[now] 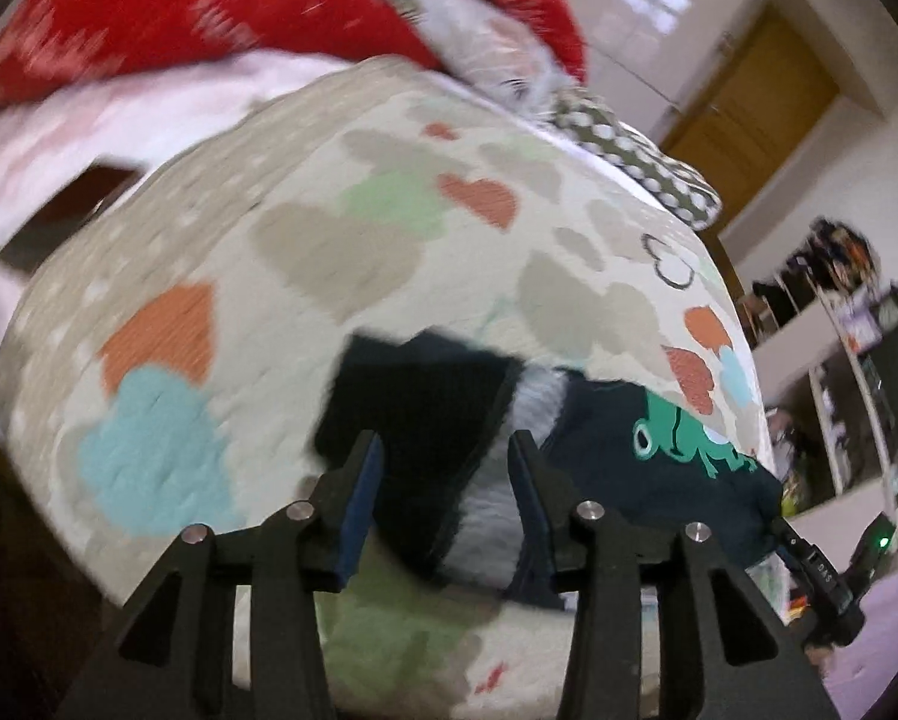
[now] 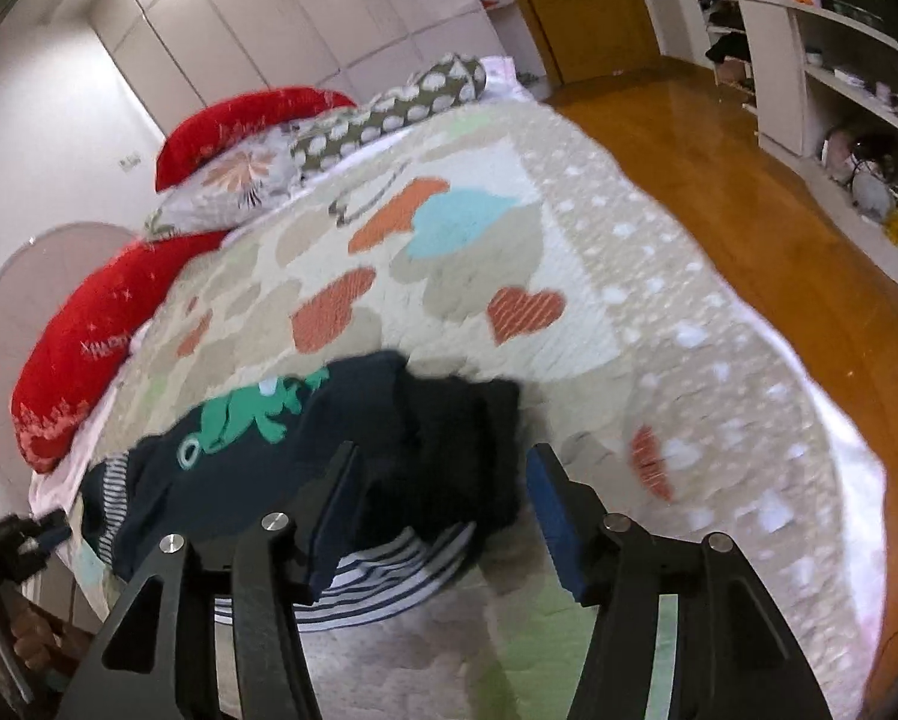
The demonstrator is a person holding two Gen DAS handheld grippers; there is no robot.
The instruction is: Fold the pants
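On the bed [image 2: 569, 252], down near the foot edge, the dark pants [image 2: 449, 438] sit in a compact bundle on top of the heart-print quilt [image 1: 329, 240]. Right beside them, touching, is a navy top with a green frog print [image 2: 245, 420] and a striped hem poking out underneath, so it's a bit of a clothes pile rather than one neat item.

Both tools look like they're in the let-go part of a fold. The left tool [image 1: 446, 480] has its jaws apart with the black fabric sitting between and just beyond them, but the pads don't seem to be pressing on anything. Same story for the right tool [image 2: 443, 498]: jaws spread wide, pants under the gap, nothing pinched as far as I can tell. Everything's a bit motion-blurred, so take that with a grain of salt.

My read: a fold is laid down and released, and the pants look mostly folded already. Next move probably calls for either picking an edge for one more fold or just tidying the bundle. Tricky bit is grabbing only the pants and not snagging the frog top, since they overlap.
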